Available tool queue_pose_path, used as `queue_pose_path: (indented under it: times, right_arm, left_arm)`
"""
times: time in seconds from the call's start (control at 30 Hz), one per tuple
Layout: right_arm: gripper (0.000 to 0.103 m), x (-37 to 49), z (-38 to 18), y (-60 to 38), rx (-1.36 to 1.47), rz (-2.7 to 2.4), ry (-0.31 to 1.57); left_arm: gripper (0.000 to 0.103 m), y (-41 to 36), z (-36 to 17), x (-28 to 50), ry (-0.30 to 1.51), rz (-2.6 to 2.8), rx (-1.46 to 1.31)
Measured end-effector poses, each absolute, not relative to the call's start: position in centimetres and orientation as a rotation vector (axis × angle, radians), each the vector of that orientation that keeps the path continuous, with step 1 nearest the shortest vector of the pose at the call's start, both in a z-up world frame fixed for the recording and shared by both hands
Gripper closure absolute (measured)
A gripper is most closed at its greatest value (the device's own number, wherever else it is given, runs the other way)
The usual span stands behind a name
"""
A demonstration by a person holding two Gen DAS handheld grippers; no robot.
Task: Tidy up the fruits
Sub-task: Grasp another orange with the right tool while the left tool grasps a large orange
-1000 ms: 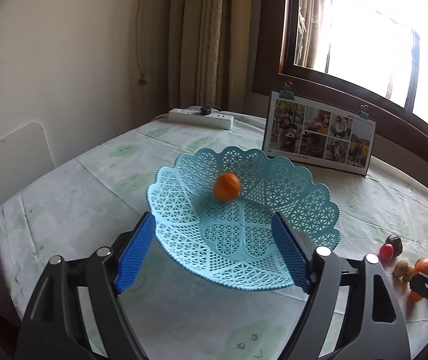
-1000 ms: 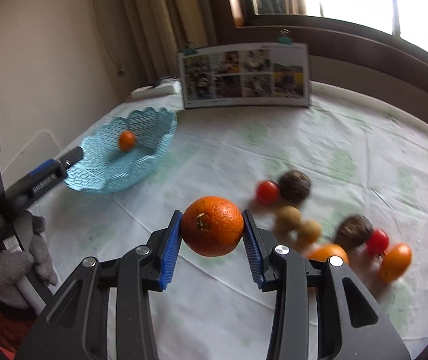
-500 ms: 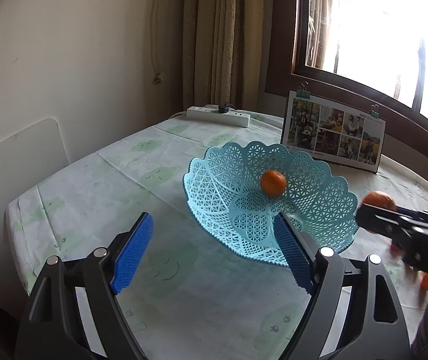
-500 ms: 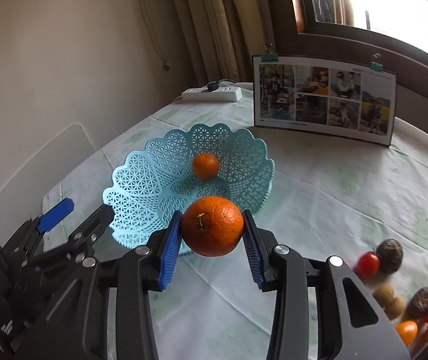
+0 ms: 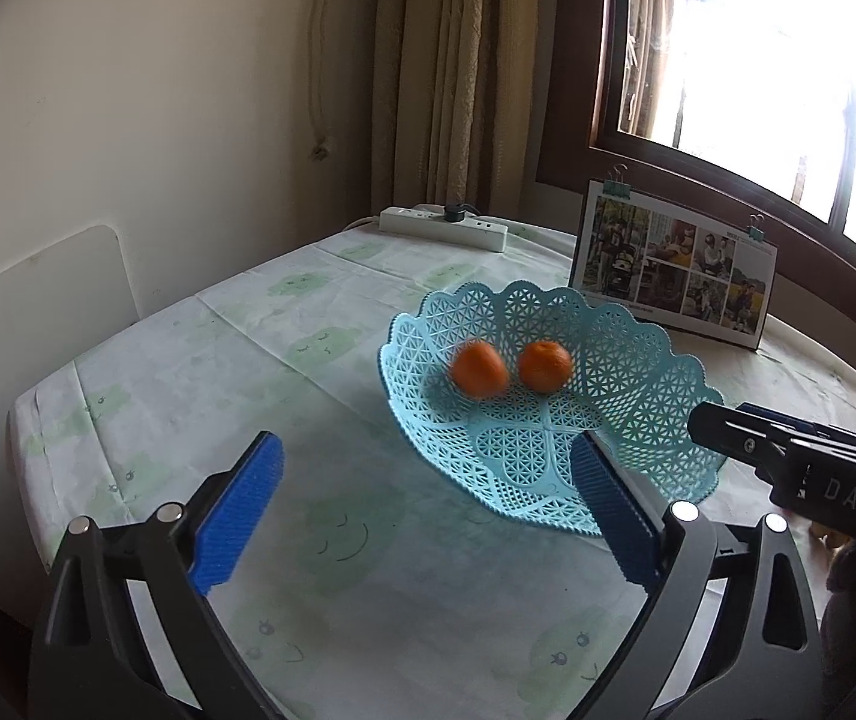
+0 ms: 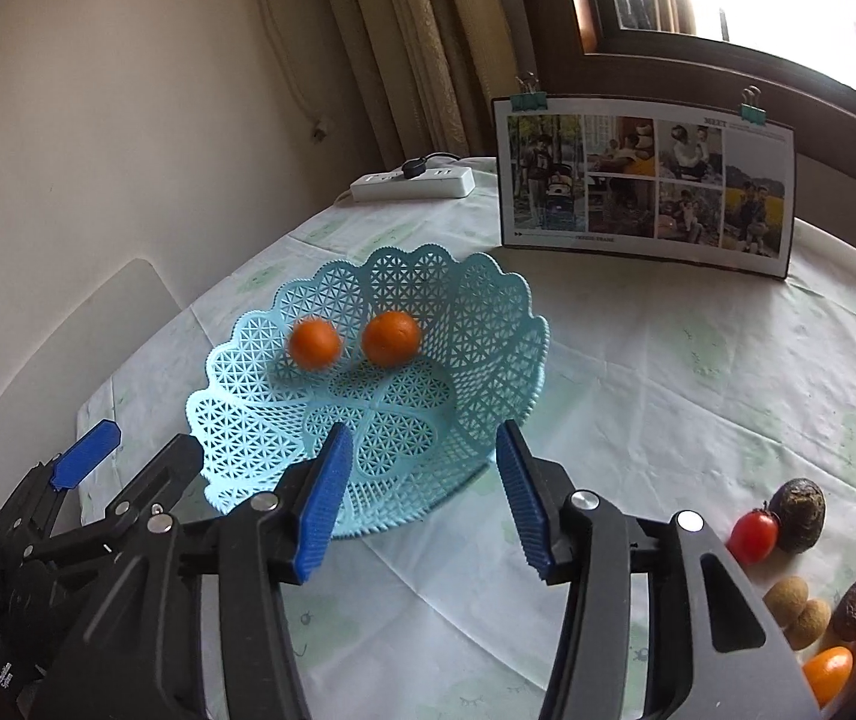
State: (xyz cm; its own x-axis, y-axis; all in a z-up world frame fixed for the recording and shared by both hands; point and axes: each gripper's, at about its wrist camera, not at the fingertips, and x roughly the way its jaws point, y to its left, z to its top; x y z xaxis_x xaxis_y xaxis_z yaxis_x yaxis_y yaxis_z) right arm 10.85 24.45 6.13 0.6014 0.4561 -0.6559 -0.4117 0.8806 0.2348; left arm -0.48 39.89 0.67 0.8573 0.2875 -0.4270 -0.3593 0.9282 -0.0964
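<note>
From the left wrist view, the left gripper (image 5: 422,510) stood spread wide and empty above the tablecloth (image 5: 200,360), while the blue lattice basket (image 5: 637,348) ahead of it held two oranges (image 5: 478,369) side by side on its far inner slope, the left one blurred; being round, they showed no long axis or facing. From the right wrist view, the right gripper (image 6: 416,492) was released and empty at the basket's near rim, the oranges lay beyond its fingertips, and loose small fruits (image 6: 754,537) sat well apart at the right.
</note>
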Motion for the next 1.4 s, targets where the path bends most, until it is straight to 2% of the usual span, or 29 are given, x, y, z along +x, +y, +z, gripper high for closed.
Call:
queue_pose_path:
  times: [0.1, 0.27, 1.4]
  right_arm:
    - [0.046, 10.4, 6.1, 23.5, 0.08, 0.486, 0.772]
    - [0.046, 9.6, 6.0, 21.8, 0.09, 0.452, 0.758]
    - [0.045, 2.9, 3.7, -1.9, 0.24, 0.003, 0.735]
  left_arm:
    - [0.004, 39.3, 0.8, -0.2, 0.423, 0.33, -0.164]
    - [0.003, 38.2, 1.3, 0.1, 0.42, 0.312, -0.145]
    - [0.003, 25.6, 1.9, 2.8, 0.482, 0.068, 0.036]
